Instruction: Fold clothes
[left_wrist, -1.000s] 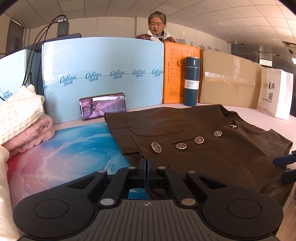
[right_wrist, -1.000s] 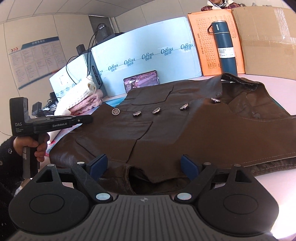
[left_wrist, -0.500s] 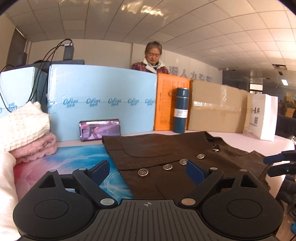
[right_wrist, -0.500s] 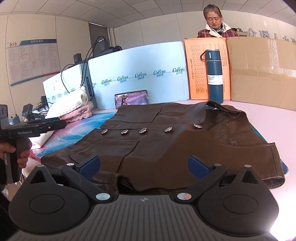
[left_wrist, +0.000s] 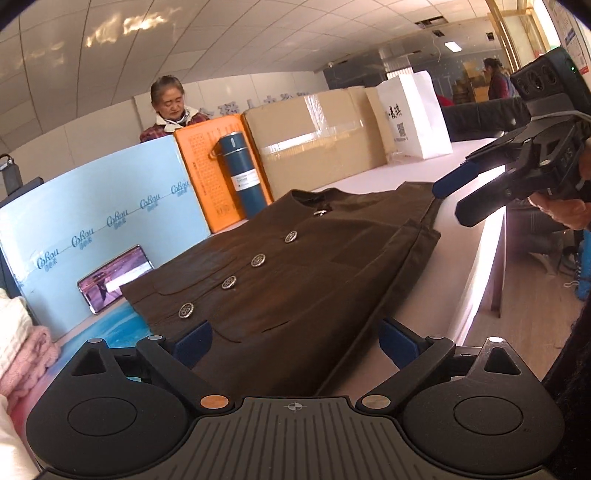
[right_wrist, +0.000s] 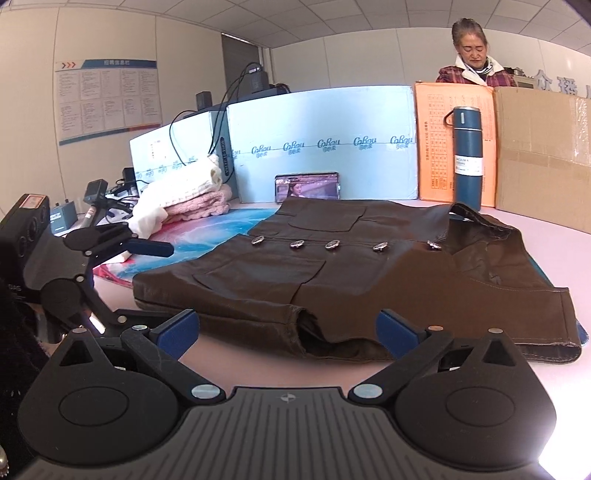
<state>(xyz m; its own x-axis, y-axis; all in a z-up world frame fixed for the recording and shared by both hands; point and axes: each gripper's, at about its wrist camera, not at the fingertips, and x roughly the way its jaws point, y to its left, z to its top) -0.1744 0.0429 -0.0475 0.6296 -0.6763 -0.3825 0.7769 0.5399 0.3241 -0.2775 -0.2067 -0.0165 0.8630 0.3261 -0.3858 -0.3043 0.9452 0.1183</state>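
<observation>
A dark brown vest (left_wrist: 295, 291) with a row of metal buttons lies flat on the table; in the right wrist view the vest (right_wrist: 362, 273) lies with its collar to the right. My left gripper (left_wrist: 295, 341) is open and empty at the vest's near hem, tilted. My right gripper (right_wrist: 286, 330) is open and empty, just short of the vest's near edge. Each gripper shows in the other's view, the right gripper (left_wrist: 465, 197) at the far right and the left gripper (right_wrist: 147, 245) at the left.
Folded white and pink knitwear (right_wrist: 184, 195) is stacked at the left. A phone (right_wrist: 306, 186) leans on blue foam board (right_wrist: 321, 144). A blue flask (right_wrist: 467, 155), orange board, cardboard box (left_wrist: 314, 140) and white bag (left_wrist: 415, 114) line the back. A woman (right_wrist: 472, 51) stands behind. The table edge (left_wrist: 487, 254) runs on the right.
My left gripper opened, let go of the vest's hem, drew back and tilted. My right gripper rose and pulled back from the vest, staying open.
</observation>
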